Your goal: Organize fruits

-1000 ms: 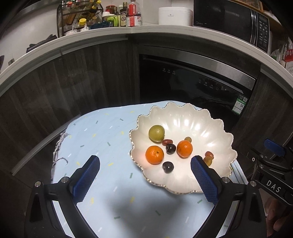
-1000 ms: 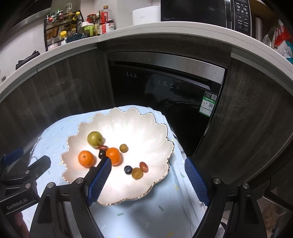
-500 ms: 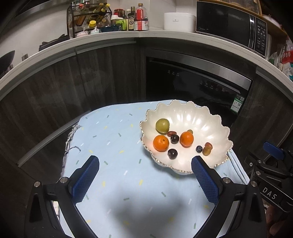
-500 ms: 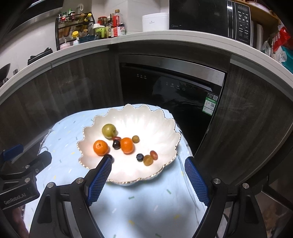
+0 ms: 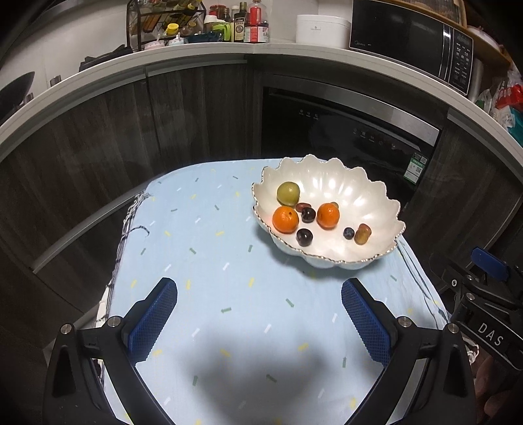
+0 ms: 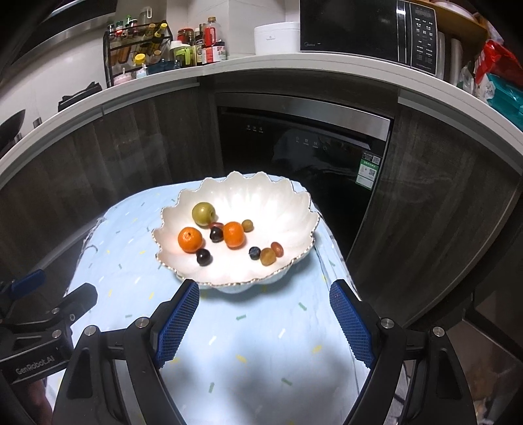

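A white scalloped bowl (image 5: 366,196) (image 6: 261,199) stands on the light blue cloth. It holds a green fruit (image 5: 288,193) (image 6: 203,213), two oranges (image 5: 285,219) (image 5: 328,215) (image 6: 190,239) (image 6: 234,234), dark plums (image 5: 304,236) (image 6: 204,256) and several small fruits. My left gripper (image 5: 259,310) is open and empty, above the cloth, short and left of the bowl. My right gripper (image 6: 264,314) is open and empty, just short of the bowl's near rim.
The blue cloth (image 5: 209,261) covers a small table with a frayed left edge. Dark cabinets and a black dishwasher (image 6: 304,147) stand behind. The counter above holds a spice rack (image 6: 137,55), bottles, a white pot and a microwave (image 6: 372,29).
Both grippers have pulled back and away from the bowl, which now looks smaller and farther. Both stay open and empty. The fruit has not moved.
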`<act>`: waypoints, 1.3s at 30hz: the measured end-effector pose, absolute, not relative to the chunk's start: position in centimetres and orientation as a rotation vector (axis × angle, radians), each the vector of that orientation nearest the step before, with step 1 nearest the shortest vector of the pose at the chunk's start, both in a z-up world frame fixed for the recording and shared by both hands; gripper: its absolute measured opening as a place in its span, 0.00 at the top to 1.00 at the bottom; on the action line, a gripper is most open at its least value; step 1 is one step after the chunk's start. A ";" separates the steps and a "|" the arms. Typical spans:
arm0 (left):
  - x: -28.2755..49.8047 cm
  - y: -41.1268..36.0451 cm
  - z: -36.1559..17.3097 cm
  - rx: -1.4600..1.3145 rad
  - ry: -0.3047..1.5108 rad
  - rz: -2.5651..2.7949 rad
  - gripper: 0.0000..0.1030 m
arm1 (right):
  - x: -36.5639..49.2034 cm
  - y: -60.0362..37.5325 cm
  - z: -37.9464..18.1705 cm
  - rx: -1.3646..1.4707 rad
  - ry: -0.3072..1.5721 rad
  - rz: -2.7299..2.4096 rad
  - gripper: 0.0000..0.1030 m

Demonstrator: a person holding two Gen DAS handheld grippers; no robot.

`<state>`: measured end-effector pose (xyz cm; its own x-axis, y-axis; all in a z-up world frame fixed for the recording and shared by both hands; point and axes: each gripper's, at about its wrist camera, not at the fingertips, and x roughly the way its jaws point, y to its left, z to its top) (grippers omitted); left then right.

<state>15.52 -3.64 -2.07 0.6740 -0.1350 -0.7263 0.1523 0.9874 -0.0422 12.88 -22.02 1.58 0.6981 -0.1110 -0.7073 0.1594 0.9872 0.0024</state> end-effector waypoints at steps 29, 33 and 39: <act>9.2 -1.8 -3.7 0.018 0.800 -0.102 0.00 | 7.3 -20.7 1.1 0.062 0.740 -0.138 0.19; 9.1 -1.8 -3.6 0.018 0.792 -0.101 0.00 | 7.3 -20.6 1.1 0.059 0.735 -0.138 0.19; 9.0 -1.8 -3.5 0.019 0.795 -0.103 0.00 | 7.2 -20.7 1.1 0.059 0.735 -0.138 0.19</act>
<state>9.04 -1.84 -3.53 0.6952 -0.0848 -0.7138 0.0995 0.9948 -0.0214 7.17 -20.72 1.09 0.7334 -0.1051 -0.6716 0.1463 0.9892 0.0050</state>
